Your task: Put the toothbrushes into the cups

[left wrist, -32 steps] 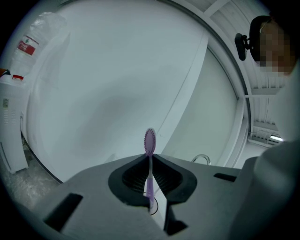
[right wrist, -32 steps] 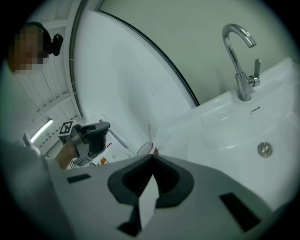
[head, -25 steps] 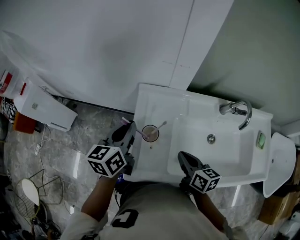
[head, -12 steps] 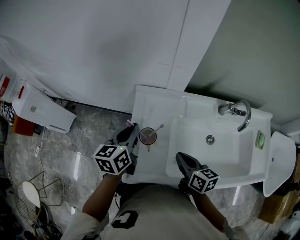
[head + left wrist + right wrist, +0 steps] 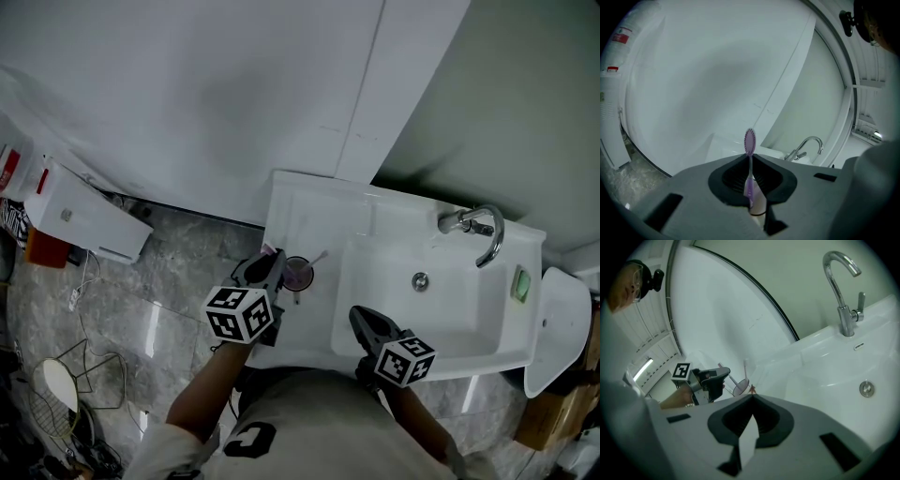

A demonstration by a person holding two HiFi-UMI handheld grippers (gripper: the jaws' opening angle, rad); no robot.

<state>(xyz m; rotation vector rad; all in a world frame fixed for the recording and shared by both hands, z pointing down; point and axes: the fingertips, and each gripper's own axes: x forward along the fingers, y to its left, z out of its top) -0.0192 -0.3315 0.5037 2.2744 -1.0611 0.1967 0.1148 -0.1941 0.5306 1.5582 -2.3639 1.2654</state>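
Purple with a paler, translucent neck, the toothbrush (image 5: 749,140) stands upright in the left gripper view. Its long axis runs close to vertical, with the oval bristle head at the top, above the fingertips, and the handle passing down between them. The left gripper (image 5: 750,158) has its fingers closed on the handle, just below the neck. In the right gripper view the same brush slants: the upper end leans away from the cup (image 5: 298,275) and the lower end comes down at the cup's rim. Whether the lower end is inside the cup cannot be told.

The cup is small, round and clear, with a purplish tint inside. It stands on the flat left shelf of the white washbasin (image 5: 309,211), just beside the left gripper's fingertips. A second toothbrush (image 5: 317,256), white and thin, already rests in the cup. It leans over the rim, with its upper end pointing toward the bowl and the back wall.

The right gripper (image 5: 752,398) hangs over the front edge of the bowl, well apart from the cup. Its fingers are closed together with nothing between them. The chrome faucet (image 5: 841,298) stands at the far side of the bowl.

Markings:
- Each gripper carries a marker cube (image 5: 239,314) with black and white square patterns.
- The person's shirt (image 5: 281,422) bears a large white mark shaped like a C.
- A white box (image 5: 84,214) lies on the marble floor with red labels beside it. Their print is too small to read.
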